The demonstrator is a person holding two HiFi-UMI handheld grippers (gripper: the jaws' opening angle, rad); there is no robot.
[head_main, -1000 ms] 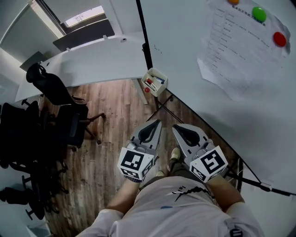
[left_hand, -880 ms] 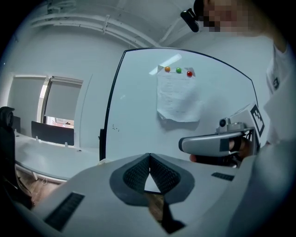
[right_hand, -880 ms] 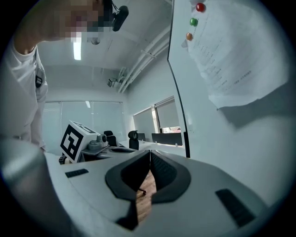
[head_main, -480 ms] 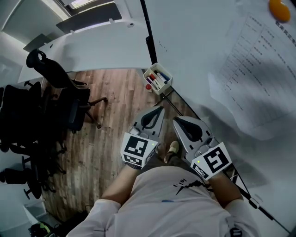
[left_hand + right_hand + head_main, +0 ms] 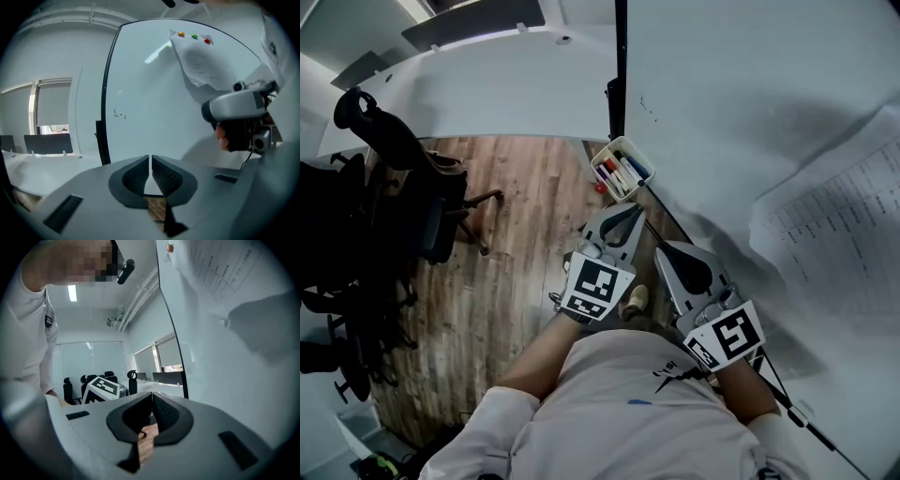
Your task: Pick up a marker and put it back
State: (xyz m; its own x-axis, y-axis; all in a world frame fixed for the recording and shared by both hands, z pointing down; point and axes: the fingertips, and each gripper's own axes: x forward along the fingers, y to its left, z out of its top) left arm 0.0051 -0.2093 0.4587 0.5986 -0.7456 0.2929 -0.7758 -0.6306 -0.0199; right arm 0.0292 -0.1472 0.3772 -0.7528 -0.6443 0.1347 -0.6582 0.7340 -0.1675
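Observation:
Several markers [image 5: 623, 173] with red, blue and dark caps lie in a small white tray [image 5: 610, 157] fixed at the lower edge of the whiteboard [image 5: 750, 112]. My left gripper [image 5: 630, 212] is shut and empty, its tips just below the tray. My right gripper [image 5: 664, 251] is also shut with nothing in it, held lower and to the right, close to the board. In the left gripper view the shut left gripper [image 5: 150, 158] points at the whiteboard [image 5: 154, 98], and the right gripper's body [image 5: 239, 110] shows at the right. The right gripper [image 5: 152, 397] looks along the board.
Black office chairs [image 5: 403, 178] stand on the wooden floor [image 5: 516, 216] at the left. A curved white desk [image 5: 487, 89] runs behind them. A printed sheet [image 5: 844, 234] hangs on the board at the right, held by coloured magnets [image 5: 193, 36]. The board's stand leg [image 5: 787, 412] runs past my right side.
The view has swung so the tray sits nearer the centre. My left gripper has moved up and forward toward the tray. The right gripper has stayed low beside the board.

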